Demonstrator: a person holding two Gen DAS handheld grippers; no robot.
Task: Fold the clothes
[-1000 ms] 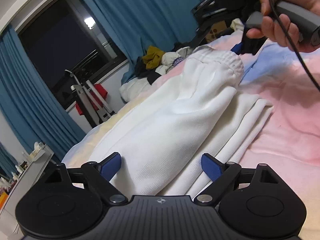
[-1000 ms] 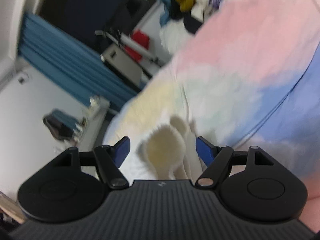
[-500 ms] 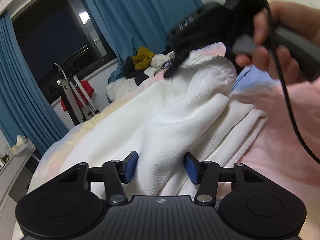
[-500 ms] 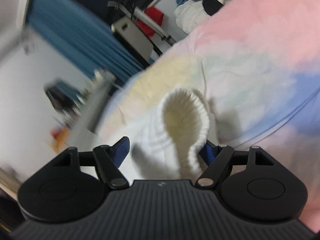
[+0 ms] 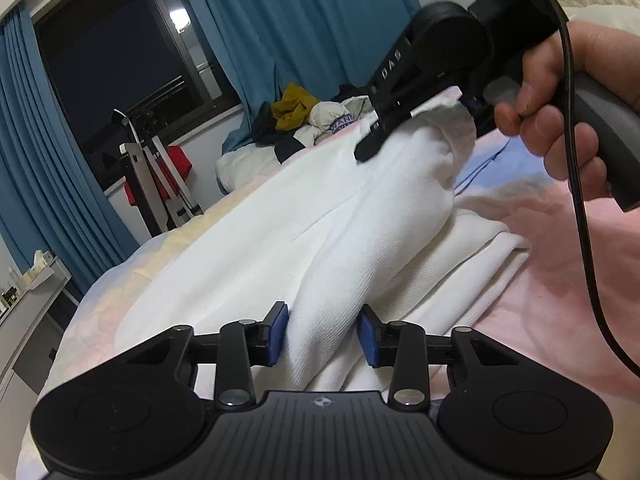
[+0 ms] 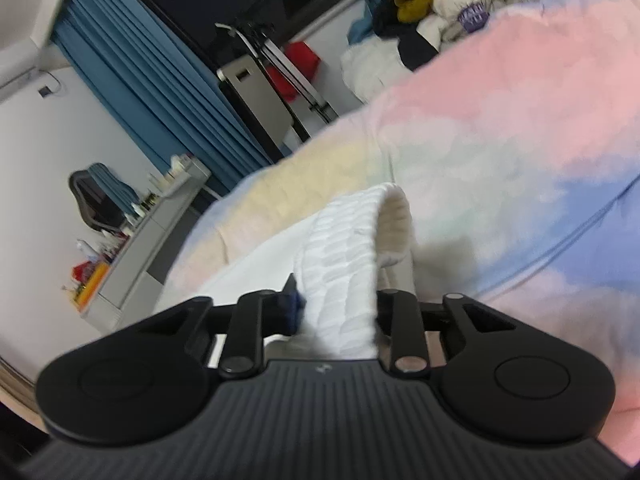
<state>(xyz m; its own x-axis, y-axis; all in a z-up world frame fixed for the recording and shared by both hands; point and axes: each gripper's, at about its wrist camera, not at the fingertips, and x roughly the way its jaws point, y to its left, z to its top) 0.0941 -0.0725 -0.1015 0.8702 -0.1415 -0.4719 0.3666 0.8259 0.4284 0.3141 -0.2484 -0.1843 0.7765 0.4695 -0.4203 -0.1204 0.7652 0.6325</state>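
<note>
left wrist view: the left claw (image 5: 322, 334) sits low at one end of a white garment (image 5: 320, 236) lying on the bed (image 5: 560, 280), whose cover is pastel pink, blue and yellow. a raised ridge of the white cloth runs between its blue pads (image 5: 276, 332); the jaws are narrowing on that ridge, and both pads appear to touch it. the garment's long axis runs straight away from this claw toward the right claw (image 5: 384, 136), which a hand (image 5: 560, 120) carries at the far, ribbed end. folded white layers lie just beside the ridge on its right. a pile of unfolded clothes (image 5: 304, 116) rests well beyond, near the blue curtains (image 5: 300, 20).

right wrist view: the right claw (image 6: 336, 304) has the ribbed cuff (image 6: 352, 248) of the same garment between its jaws, which are closing; the cuff fills the gap and the pads seem to press it, though blur and the cloth itself hide the right pad. the cuff stands up from the bed (image 6: 500, 128) and curls over toward the right.

relation governing the next move: each claw is at one end of the same long axis, the left at the near end, the right at the cuff. judged from this, the likely next move is a lift and fold carrying one end over the other, and slack or uneven grip could let the ridge slip.
</note>
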